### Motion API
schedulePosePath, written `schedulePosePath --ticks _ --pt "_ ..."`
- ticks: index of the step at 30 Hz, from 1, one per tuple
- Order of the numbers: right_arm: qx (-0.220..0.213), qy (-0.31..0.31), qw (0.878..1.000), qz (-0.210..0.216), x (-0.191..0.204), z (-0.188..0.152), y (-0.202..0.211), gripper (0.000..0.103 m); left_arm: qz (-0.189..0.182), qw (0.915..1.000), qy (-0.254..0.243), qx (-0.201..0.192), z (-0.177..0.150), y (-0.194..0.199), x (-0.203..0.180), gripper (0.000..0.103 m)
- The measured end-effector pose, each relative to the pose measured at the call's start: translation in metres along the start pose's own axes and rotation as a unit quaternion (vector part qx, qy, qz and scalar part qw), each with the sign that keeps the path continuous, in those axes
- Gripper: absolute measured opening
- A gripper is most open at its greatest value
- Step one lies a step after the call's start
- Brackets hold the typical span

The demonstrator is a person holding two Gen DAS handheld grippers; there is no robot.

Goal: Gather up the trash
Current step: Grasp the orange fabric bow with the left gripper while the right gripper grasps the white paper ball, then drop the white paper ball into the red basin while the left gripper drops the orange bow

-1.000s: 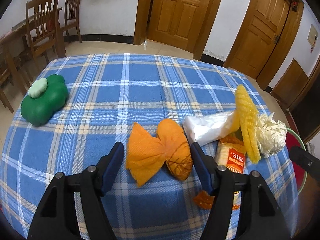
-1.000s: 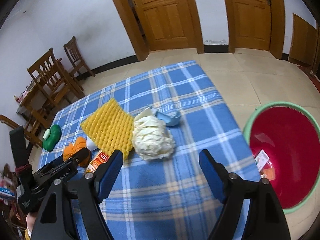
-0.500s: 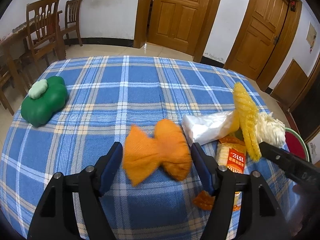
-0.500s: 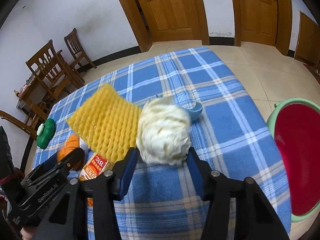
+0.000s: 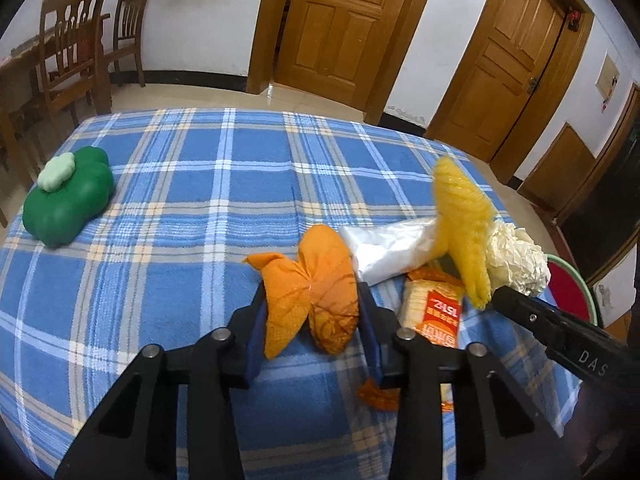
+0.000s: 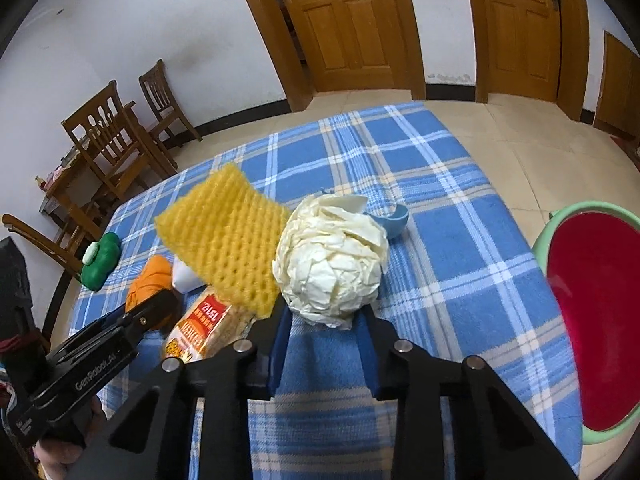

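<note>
My left gripper [image 5: 312, 312] is shut on a crumpled orange net wrapper [image 5: 312, 300] on the blue plaid tablecloth [image 5: 180, 200]. My right gripper [image 6: 326, 320] is shut on a crumpled white paper ball [image 6: 332, 260], which also shows in the left wrist view [image 5: 516, 258]. A yellow foam net [image 6: 228, 236] leans against the ball and looks lifted with it. A red-and-orange snack packet [image 6: 200, 330] and a white plastic bag [image 5: 388, 252] lie between the grippers. The red basin with a green rim [image 6: 592, 316] stands right of the table.
A green clover-shaped box [image 5: 66, 200] sits at the table's far left. A small blue scoop [image 6: 394, 220] lies behind the paper ball. Wooden chairs [image 5: 76, 56] stand beyond the table on the left, and wooden doors [image 5: 340, 20] line the back wall.
Both grippers closed from wide open: the left onto the orange net wrapper, the right onto the white paper ball. The yellow foam net has tipped up beside the ball.
</note>
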State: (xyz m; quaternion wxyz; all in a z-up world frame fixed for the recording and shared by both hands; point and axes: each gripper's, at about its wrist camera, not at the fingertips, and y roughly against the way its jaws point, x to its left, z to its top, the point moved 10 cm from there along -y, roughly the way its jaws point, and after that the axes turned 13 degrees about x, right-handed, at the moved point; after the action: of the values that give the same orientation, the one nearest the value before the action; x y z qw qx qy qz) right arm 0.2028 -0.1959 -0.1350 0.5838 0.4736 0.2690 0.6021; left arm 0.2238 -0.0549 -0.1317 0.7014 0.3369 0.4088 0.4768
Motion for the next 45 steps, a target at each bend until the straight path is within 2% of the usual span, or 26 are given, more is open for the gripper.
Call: schedulePosePath --ticks 12,22,34,45 --pt "-0.039 -0.004 0.999 0.01 -0.005 -0.015 0.044 0.034 -0.015 0.9997 -0.001 -0.019 -0.009 0.035 -0.017 0.037" --pt "-0.069 -0.035 0.997 0.016 -0.03 -0.031 0.081 0.034 -0.022 0.9991 -0.019 -0.031 -0.018 0.066 -0.044 0.037" --pt "-0.1 -0.091 0.991 0.011 -0.081 -0.049 0.121 0.034 -0.044 0.9967 -0.062 -0.03 -0.027 0.082 -0.098 0.037" --pt "-0.106 -0.153 0.983 0.001 -0.14 -0.064 0.134 0.035 -0.058 0.9925 -0.107 0.001 -0.036 0.072 -0.155 0.037"
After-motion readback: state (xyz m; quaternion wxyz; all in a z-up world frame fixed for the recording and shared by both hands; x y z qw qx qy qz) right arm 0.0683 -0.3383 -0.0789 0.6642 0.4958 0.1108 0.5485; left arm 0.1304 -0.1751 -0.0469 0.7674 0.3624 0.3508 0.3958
